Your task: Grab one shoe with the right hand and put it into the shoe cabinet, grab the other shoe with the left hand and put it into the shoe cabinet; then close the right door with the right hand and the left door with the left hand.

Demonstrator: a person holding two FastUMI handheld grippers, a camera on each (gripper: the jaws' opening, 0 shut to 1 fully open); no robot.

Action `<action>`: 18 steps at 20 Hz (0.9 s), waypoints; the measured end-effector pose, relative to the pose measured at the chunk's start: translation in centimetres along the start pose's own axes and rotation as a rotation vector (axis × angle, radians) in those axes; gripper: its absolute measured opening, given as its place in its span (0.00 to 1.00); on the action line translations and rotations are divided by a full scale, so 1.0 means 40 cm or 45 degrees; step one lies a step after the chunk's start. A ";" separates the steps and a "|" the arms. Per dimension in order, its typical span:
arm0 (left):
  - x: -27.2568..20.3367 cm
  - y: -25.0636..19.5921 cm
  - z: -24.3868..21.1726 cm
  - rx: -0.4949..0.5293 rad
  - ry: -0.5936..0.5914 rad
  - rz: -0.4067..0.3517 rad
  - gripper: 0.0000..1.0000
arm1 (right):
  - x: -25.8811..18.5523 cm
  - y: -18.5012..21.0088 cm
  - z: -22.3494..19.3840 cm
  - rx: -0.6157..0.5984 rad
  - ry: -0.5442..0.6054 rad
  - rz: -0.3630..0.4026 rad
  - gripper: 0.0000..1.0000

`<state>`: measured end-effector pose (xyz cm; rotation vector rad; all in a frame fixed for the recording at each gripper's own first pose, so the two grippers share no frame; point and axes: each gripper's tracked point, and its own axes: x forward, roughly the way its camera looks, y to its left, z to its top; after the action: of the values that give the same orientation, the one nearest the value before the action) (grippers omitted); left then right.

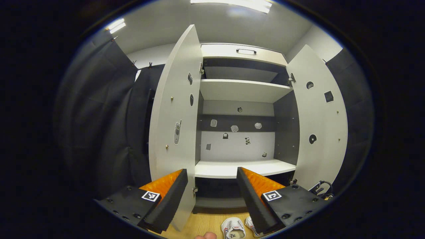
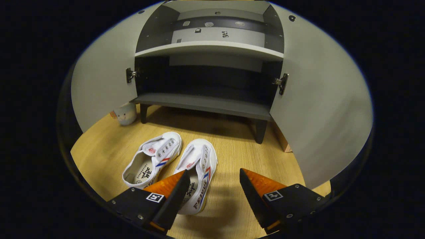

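Note:
Two white sneakers with red and blue stripes lie side by side on the wooden floor, toes toward the cabinet: the left shoe [image 2: 153, 158] and the right shoe [image 2: 198, 169]. My right gripper [image 2: 214, 181] hovers open just above and to the right of the right shoe, its left finger overlapping the shoe's heel part. The shoe cabinet [image 2: 202, 101] stands with both doors swung wide. In the left gripper view my left gripper [image 1: 212, 177] is open and held high, facing the cabinet's middle shelf [image 1: 244, 167], with the shoes [image 1: 234, 228] low at the bottom edge.
The left door [image 1: 174, 126] and right door [image 1: 320, 122] flank the opening. A small white mug-like object [image 2: 125, 113] sits on the floor by the cabinet's left leg. A cardboard-coloured piece [image 2: 282, 141] lies behind the right door. Black cloth walls both sides.

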<state>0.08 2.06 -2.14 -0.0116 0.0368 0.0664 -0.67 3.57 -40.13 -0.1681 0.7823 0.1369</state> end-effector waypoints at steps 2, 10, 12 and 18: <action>0.002 0.003 -0.002 0.001 0.004 0.003 0.96 | 0.030 0.003 -0.028 -0.034 0.039 -0.004 0.93; 0.010 0.006 -0.032 -0.003 0.048 0.006 0.96 | 0.188 -0.005 -0.032 -0.024 0.055 0.008 0.85; 0.011 0.013 -0.040 -0.010 0.060 0.018 0.96 | 0.216 0.012 -0.034 -0.011 0.049 0.057 0.76; 0.009 0.025 -0.055 -0.038 0.087 0.039 0.96 | 0.250 0.021 -0.032 -0.032 -0.003 0.073 0.40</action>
<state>0.29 3.05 -4.38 -0.0435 0.1041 0.0972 5.29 4.74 -48.20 -0.1694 0.7833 0.2012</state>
